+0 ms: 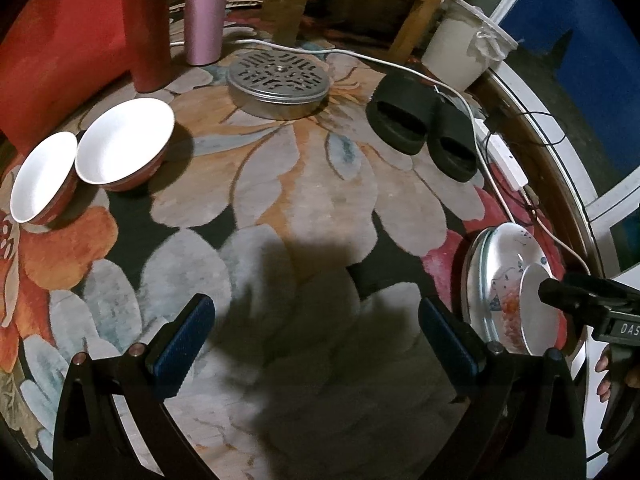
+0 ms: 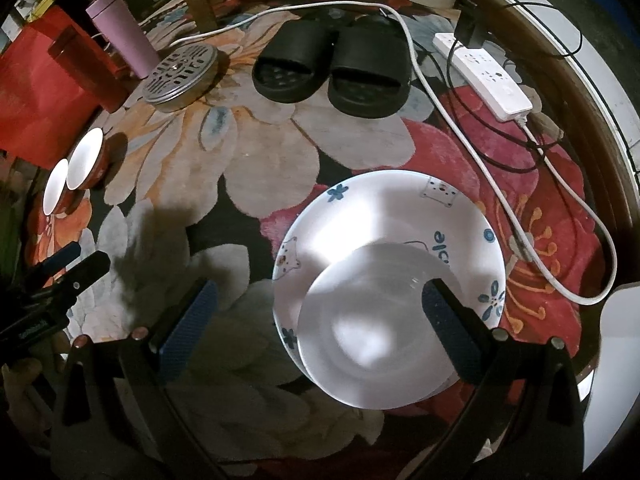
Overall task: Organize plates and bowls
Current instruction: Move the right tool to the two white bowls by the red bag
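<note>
The left gripper (image 1: 316, 340) hangs over the flowered rug (image 1: 304, 184) with its blue-padded fingers (image 1: 188, 344) spread wide and nothing between them; the two red bowls (image 1: 124, 146) with white insides sit side by side at ten o'clock in its view, rims touching or nearly so. The right gripper (image 2: 320, 328) is likewise spread apart, gripping nothing; a small plain white plate (image 2: 376, 324) lies between its fingers, resting on a larger plate (image 2: 384, 216) printed with blue flowers and little bears, and the right finger (image 2: 452, 332) overlaps the small plate's edge, though contact cannot be judged. In the left view this stack sits at four o'clock, and a further rim (image 1: 474, 280) shows beneath it; a round perforated metal tin (image 1: 278, 76) lies at twelve o'clock, a pair of black slippers (image 1: 424, 124) at one o'clock, a white power strip (image 2: 484, 76) beyond them; a pink tumbler (image 1: 204, 12) and a red tumbler (image 1: 146, 28) stand at eleven.
</note>
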### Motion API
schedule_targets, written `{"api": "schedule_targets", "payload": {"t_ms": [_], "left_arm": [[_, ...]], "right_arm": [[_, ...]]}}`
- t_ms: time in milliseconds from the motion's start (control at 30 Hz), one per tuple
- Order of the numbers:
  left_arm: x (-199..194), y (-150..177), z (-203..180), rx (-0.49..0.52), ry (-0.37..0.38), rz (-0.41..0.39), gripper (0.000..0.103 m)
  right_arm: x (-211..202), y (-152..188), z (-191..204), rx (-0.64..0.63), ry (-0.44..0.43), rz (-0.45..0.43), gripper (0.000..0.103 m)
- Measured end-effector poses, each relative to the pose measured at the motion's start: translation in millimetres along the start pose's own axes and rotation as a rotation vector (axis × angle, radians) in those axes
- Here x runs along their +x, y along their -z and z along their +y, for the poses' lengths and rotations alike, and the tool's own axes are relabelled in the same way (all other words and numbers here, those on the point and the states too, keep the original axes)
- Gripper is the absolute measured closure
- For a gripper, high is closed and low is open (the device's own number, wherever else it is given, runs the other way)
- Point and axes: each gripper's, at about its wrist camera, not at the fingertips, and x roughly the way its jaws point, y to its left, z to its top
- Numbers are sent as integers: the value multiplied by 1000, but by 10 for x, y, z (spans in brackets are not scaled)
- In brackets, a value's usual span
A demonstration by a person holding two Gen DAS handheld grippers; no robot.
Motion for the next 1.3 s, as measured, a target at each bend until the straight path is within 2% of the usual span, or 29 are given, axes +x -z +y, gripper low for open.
{"api": "schedule_targets", "payload": {"t_ms": [800,1300], "left_arm": [[-133,28,450,-60,-48,-20,1],[-218,50,1033,-159,-113,-30,1]], "right_arm": [[60,-54,357,-63,-14,1,0],[309,-168,962,-189,-71,56,0]]}}
